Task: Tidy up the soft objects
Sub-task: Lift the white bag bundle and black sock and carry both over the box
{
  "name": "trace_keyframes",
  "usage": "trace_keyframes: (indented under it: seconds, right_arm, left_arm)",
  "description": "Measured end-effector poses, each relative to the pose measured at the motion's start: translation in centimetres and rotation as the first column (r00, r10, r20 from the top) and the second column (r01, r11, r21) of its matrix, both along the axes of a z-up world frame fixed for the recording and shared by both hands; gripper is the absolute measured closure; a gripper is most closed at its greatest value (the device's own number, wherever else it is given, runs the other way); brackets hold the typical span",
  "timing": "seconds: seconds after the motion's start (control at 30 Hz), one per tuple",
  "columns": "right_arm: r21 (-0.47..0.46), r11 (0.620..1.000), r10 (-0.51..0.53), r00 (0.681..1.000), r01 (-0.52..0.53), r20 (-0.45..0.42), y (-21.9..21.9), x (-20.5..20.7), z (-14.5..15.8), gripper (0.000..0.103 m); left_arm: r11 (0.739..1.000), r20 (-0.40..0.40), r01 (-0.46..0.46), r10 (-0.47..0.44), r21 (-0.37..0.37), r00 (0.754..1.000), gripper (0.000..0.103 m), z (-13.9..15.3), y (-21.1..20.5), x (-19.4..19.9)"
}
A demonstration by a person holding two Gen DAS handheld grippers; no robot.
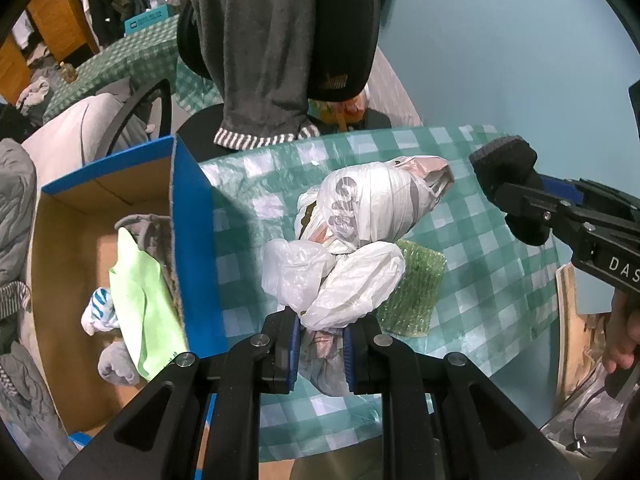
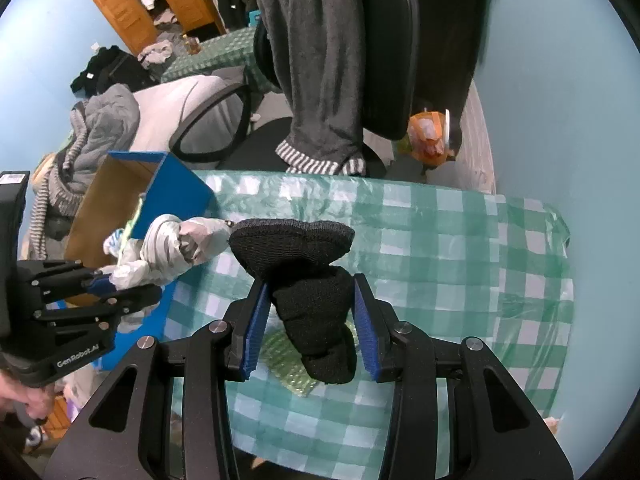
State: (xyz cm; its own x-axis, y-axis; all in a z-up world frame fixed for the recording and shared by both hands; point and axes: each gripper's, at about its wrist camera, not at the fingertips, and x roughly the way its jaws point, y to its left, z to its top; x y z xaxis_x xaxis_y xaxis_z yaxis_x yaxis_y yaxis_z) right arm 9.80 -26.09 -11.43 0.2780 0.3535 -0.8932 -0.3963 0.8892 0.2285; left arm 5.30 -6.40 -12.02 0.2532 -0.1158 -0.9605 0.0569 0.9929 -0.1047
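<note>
Two soft items being carried, one per gripper. White plastic-bag bundle (image 1: 360,216): hanging clear above checked tablecloth (image 1: 480,248), left gripper (image 1: 320,354) pinching its knotted tail, jaws nearly closed, so bulk is dangling free for drop. Black knit sock bundle (image 2: 304,276): right gripper (image 2: 310,328) clamping its middle, jaws part-open around thick fabric. Blue cardboard box (image 1: 192,232): sitting at table's left edge, already holding green cloth (image 1: 140,300) and socks, likely destination. Green bubble wrap (image 1: 416,288): lying on table beneath.

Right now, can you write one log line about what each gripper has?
left gripper: shut on plastic bag bundle | right gripper: shut on black sock | box: beside table
</note>
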Motion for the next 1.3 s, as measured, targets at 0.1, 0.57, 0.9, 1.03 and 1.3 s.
trace_keyframes:
  seconds: [0.1,0.57,0.9,1.03,1.3]
  right_arm:
    - [0.005,1.000,-0.003,1.000,0.003,0.009,0.1,-0.2,0.6,0.063]
    - [0.021,1.000,0.015,0.998,-0.016,0.059,1.4,-1.3,3.5,0.063]
    - [0.046,0.998,0.043,0.997,-0.046,0.070,3.0,-1.9,4.4,0.063]
    - [0.052,0.997,0.060,0.995,-0.064,0.074,4.2,-2.0,4.7,0.063]
    - [0.056,0.993,0.097,0.992,-0.101,0.078,6.3,-2.2,5.1,0.063]
  left_arm:
    - [1.000,0.016,-0.016,0.016,-0.004,1.000,0.086,0.7,0.5,-0.2]
    - [0.998,0.078,-0.065,0.067,-0.026,0.995,0.086,3.4,3.0,-1.8]
    - [0.992,0.122,-0.124,0.126,-0.027,0.984,0.086,5.4,5.5,-3.0]
    - [0.988,0.127,-0.149,0.152,-0.031,0.980,0.086,5.6,6.6,-3.5]
    - [0.980,0.128,-0.195,0.198,-0.031,0.972,0.086,5.7,9.0,-4.5]
